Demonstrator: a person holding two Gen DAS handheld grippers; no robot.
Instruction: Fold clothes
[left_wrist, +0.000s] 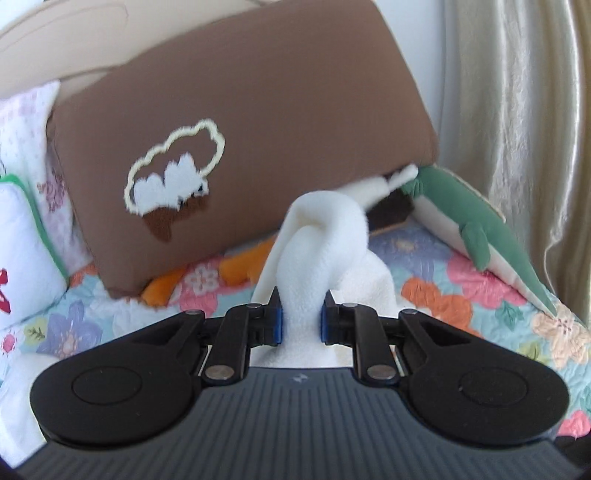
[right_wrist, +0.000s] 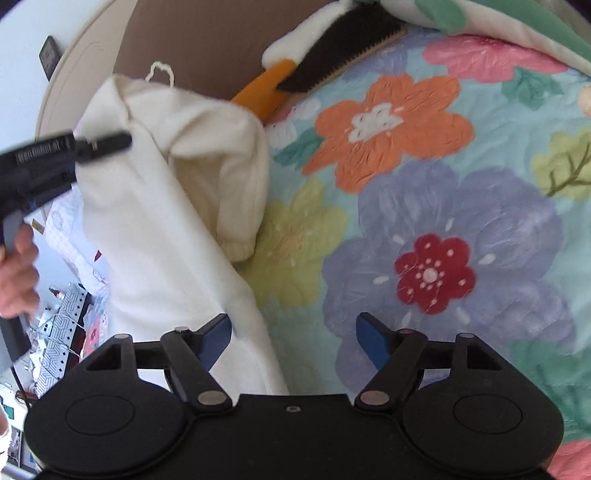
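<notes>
— What have you got hold of?

— A cream fleece garment (left_wrist: 325, 236). My left claw (left_wrist: 301, 321) is clenched on a bunched fold of it, the blue pads (left_wrist: 277, 326) pressing in from both sides, and the cloth rises in a twisted hump straight ahead of the fingers.

— And the other one?

— My right claw (right_wrist: 293, 341) is released, blue fingers (right_wrist: 218, 338) spread wide with nothing pinched. The garment (right_wrist: 159, 206) hangs just left of its left finger, lifted off the bed; one ribbed cuff dangles ahead and left of that claw.

— How are your hands set?

— Both claws tip downward toward the bed. From the right wrist I see my left claw (right_wrist: 110, 142) up at the far left, biting the garment's top edge, with my left hand (right_wrist: 16, 273) wrapped on its handle below.

— What lies around?

— A floral quilt (right_wrist: 424, 206) spreads under and ahead of the right claw. Beyond the left claw leans a brown cushion (left_wrist: 240, 129) with a stitched cloud shape; to the right lies a green plush toy (left_wrist: 480, 229), then a pale curtain (left_wrist: 524, 122). Far left sits a white pillow (left_wrist: 26, 240).
</notes>
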